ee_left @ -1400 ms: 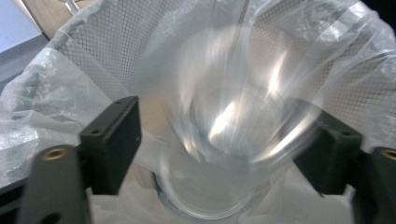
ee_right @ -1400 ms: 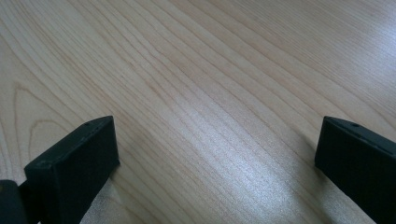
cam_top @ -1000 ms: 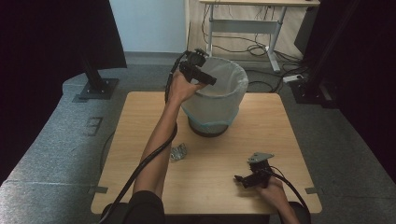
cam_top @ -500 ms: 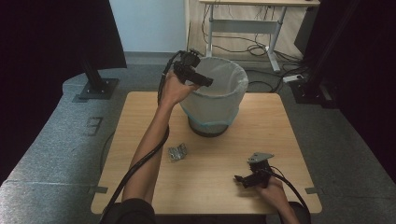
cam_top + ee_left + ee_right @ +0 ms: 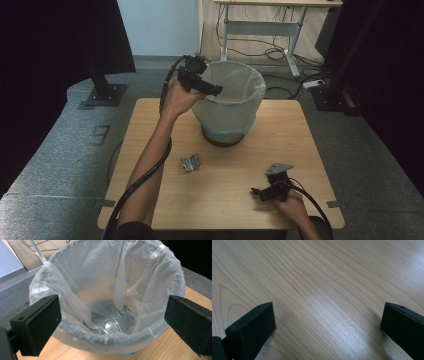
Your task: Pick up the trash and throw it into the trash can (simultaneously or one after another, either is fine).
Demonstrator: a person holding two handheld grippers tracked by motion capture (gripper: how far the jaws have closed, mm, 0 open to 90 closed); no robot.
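Left gripper [image 5: 212,90]: held up at the bin's left rim, pointing over the opening; its jaws have just been opening and now stand wide apart with nothing between them.
Right gripper [image 5: 260,191]: low over the table's near right part, jaws spread wide, nothing between them; the right gripper view looks at bare wood grain.
Bin [image 5: 239,82]: a mesh bin on the far middle of the table, upright, lined with a thin clear bag [image 5: 75,285] folded over the rim.
Can [image 5: 110,326]: a flattened silvery thing, likely a crushed can, lying at the bottom of the bag inside the bin, seen in the left gripper view.
Foil scrap [image 5: 190,162]: a small crumpled silvery piece on the table, in front of the bin and left of centre, well apart from both grippers.
Table [image 5: 150,115]: light wood, set on grey carpet.
Left hand [image 5: 176,98]: raised, arm stretched from the near edge toward the bin.
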